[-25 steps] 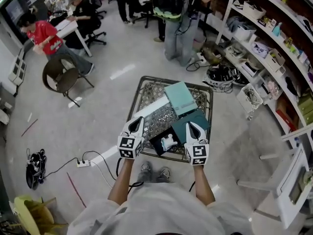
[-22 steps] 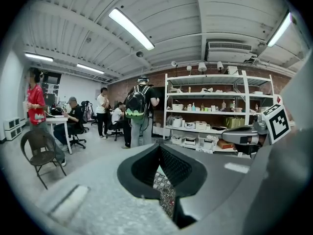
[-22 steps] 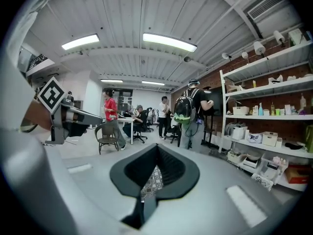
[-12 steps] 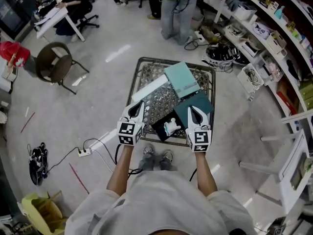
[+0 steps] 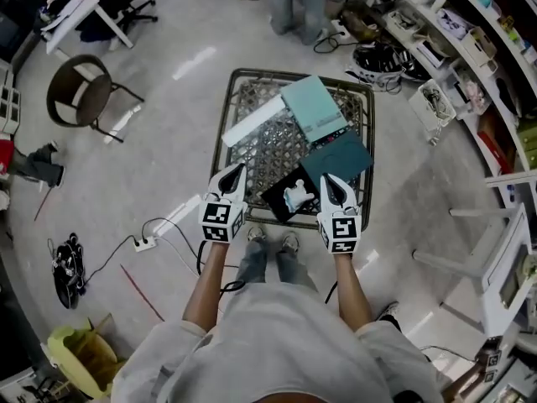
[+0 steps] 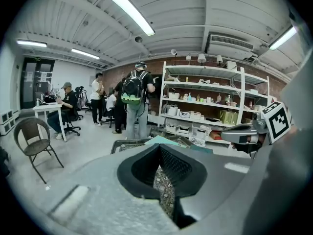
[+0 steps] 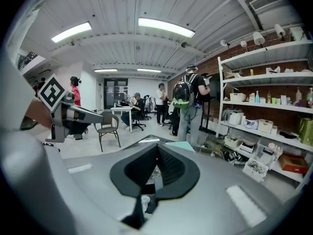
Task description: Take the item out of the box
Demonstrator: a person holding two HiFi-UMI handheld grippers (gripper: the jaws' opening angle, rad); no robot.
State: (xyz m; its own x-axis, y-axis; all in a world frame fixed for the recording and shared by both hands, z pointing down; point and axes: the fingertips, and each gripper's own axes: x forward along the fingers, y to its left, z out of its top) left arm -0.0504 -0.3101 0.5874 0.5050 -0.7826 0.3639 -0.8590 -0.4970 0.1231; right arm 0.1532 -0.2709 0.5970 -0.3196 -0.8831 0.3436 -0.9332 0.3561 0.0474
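Two grippers (image 5: 238, 170) (image 5: 326, 179), seemingly closed, empty

On the table (image 5: 270, 154) before you, the tray (image 5: 275, 202) lay at the near edge with the item (image 5: 294, 196) in it, between your left gripper (image 5: 237, 169) at the near left and your right gripper (image 5: 327, 180) at the near right. The box (image 5: 340, 159) lay just behind the tray, by the right edge. The lid (image 5: 313, 107) lay at the far edge, with the flat strip (image 5: 252, 122) slanting just left of it.
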